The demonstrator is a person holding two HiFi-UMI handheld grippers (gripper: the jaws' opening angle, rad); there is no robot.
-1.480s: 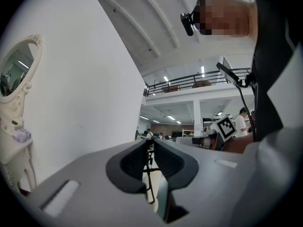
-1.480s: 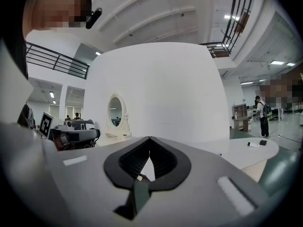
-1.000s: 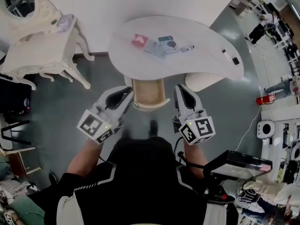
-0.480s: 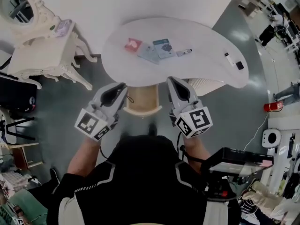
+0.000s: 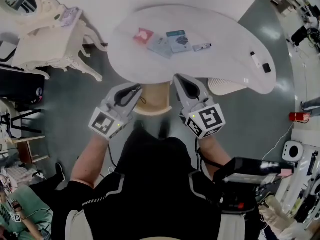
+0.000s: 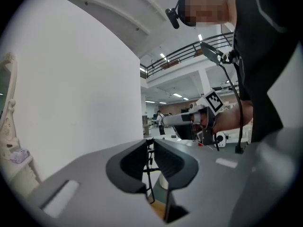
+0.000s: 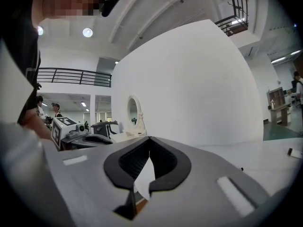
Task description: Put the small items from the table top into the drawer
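Legible text: none.
Small items on tabletop: print too small to read.
Left hand-held gripper, right hand-held gripper: square coded markers only, no lettering.

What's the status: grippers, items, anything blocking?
Left gripper jaws a slit apart, empty; right gripper shut, empty. Both at the table near edge. Small items on top, untouched. Path to them looks clear.

White table w/ red packet, blue card, grey-blue card; floor dk grey.
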